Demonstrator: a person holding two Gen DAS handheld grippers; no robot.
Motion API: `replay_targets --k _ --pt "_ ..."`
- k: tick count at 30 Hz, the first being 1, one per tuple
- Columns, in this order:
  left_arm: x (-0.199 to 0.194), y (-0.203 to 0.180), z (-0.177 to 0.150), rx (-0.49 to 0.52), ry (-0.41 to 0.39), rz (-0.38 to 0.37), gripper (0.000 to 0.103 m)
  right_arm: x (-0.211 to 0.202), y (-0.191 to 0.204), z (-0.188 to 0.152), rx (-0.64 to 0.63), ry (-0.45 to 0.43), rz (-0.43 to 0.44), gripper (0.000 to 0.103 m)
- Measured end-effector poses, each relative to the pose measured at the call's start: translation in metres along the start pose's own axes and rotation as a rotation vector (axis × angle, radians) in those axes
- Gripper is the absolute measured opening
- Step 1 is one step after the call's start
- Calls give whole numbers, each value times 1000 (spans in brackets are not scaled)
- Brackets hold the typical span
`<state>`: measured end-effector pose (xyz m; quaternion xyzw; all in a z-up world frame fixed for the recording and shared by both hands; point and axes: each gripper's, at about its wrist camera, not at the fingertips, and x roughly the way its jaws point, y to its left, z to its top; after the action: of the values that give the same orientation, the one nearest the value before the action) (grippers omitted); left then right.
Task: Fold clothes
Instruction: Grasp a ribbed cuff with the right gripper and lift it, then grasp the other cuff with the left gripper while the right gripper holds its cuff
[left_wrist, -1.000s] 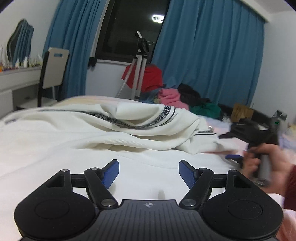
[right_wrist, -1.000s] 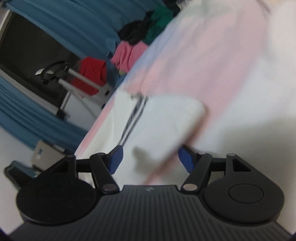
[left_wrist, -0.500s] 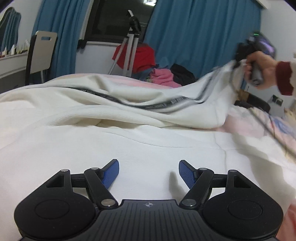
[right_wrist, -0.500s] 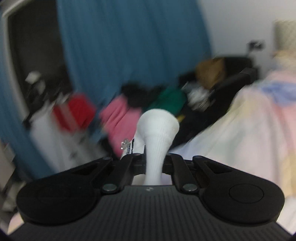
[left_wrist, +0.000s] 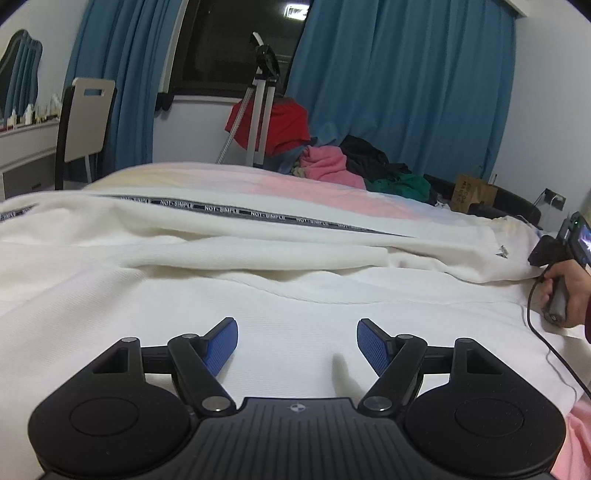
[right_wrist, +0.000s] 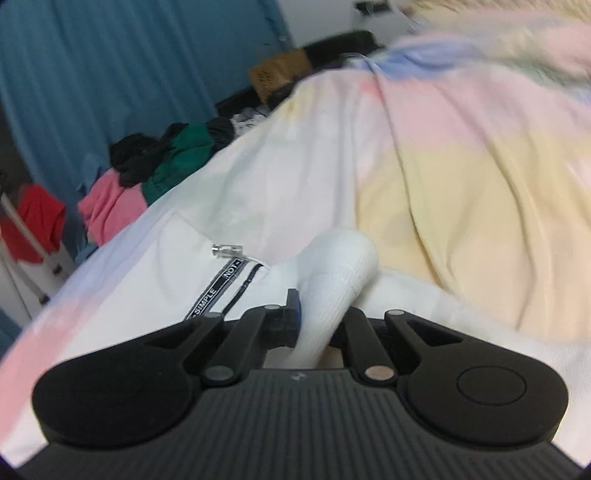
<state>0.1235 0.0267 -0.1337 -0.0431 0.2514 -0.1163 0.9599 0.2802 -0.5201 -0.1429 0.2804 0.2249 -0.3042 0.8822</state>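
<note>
- The right gripper (right_wrist: 314, 325) has come down from its raised swing to the bed's right edge, drawing the sleeve out straight.
- Its fingers clamp the white ribbed cuff (right_wrist: 332, 280), keeping it taut.
- The left gripper (left_wrist: 297, 345), fingers apart, hovers over the white knit garment with black lettered tape (left_wrist: 258, 258), which lies spread across the pastel bed cover (left_wrist: 258, 181).

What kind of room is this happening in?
Most likely a bedroom: a bed with a pastel bedsheet, blue curtains across a dark window, and a heap of clothes beyond it.
</note>
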Motion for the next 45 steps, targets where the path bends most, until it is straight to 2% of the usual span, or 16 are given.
replay_targets --k 7,9,10,12,14,16,22,27,30,33,38,41,45 --pt "-8 6 10 -7 -26 5 74 -16 13 1 -41 -6 13 10" --pt "-12 9 13 -13 -32 6 74 -24 11 3 -41 30 11 13" --pt "-14 9 14 -14 -37 7 74 -28 10 4 -41 48 11 17" --pt "-19 9 16 -12 -54 7 74 -43 10 1 -74 62 10 33" --pt "-24 8 18 -9 -71 7 74 -68 13 -9 -130 18 20 55" --pt "-30 6 19 1 -83 15 75 -97 14 -19 -143 4 70 65" --pt "-62 -6 23 43 -127 13 75 -202 34 -50 -257 8 230 66" --pt "-92 -15 25 51 -139 3 79 -288 49 -77 -373 -11 358 67" --pt "-109 -20 24 52 -131 -9 85 -322 48 -92 -436 -37 405 67" --pt "-121 -25 23 59 -100 -32 97 -336 48 -101 -481 -38 413 67" --pt "-127 -15 22 -25 -12 -18 101 -335 45 -102 -501 -34 415 67" --pt "-127 6 23 -79 35 30 101 -328 41 -101 -497 -32 404 68" --pt "-133 42 24 -157 100 158 101 -321 38 -100 -506 -33 385 67"
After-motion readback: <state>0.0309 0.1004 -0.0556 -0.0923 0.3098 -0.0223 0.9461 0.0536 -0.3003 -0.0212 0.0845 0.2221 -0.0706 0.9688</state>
